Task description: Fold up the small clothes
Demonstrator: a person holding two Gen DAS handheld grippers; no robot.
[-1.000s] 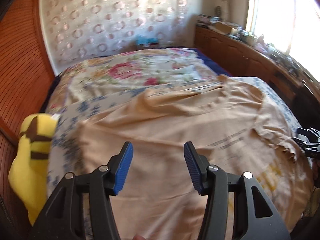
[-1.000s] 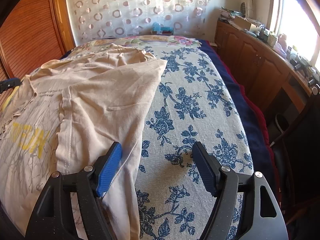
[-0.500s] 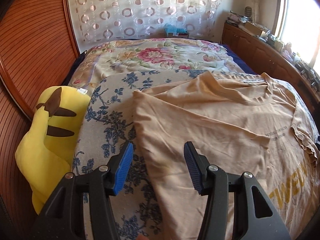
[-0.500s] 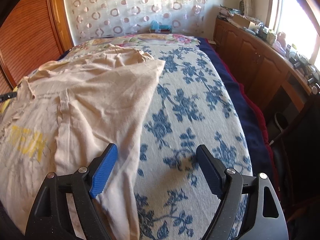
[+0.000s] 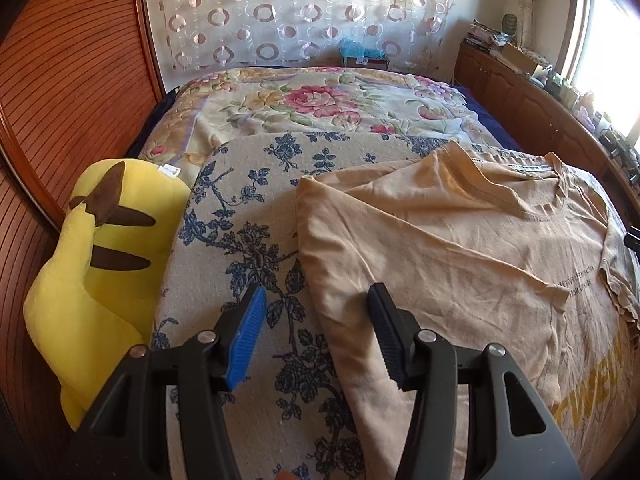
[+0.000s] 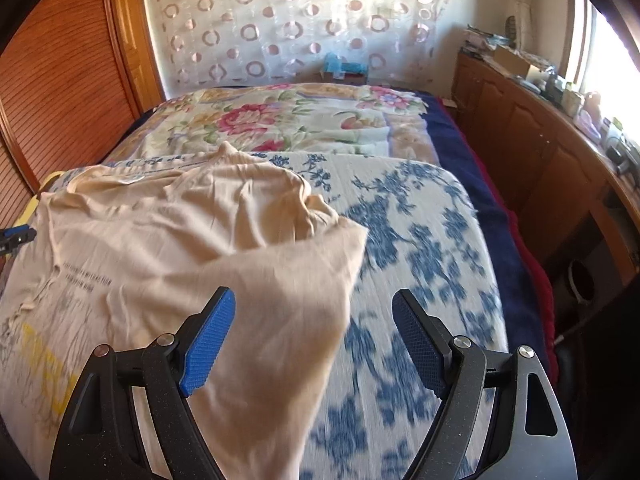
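Our left gripper (image 5: 316,332) spread wide over beige cotton T-shirt's (image 5: 452,256) edge, our right gripper (image 6: 312,340) likewise spread, both holding nothing, blue-floral bedspread (image 6: 420,248) underneath

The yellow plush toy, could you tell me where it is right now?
In the left wrist view, the yellow plush toy lies at the bed's left edge, between the wooden wall panel and the blue floral blanket.

Home bedroom: bed (image 5: 248,236), curtain (image 5: 304,12).

Left hand-held gripper (image 5: 316,336) hangs open over the tan t-shirt's (image 5: 452,264) edge on the bed (image 5: 248,216), yellow plush (image 5: 100,264) beside it.
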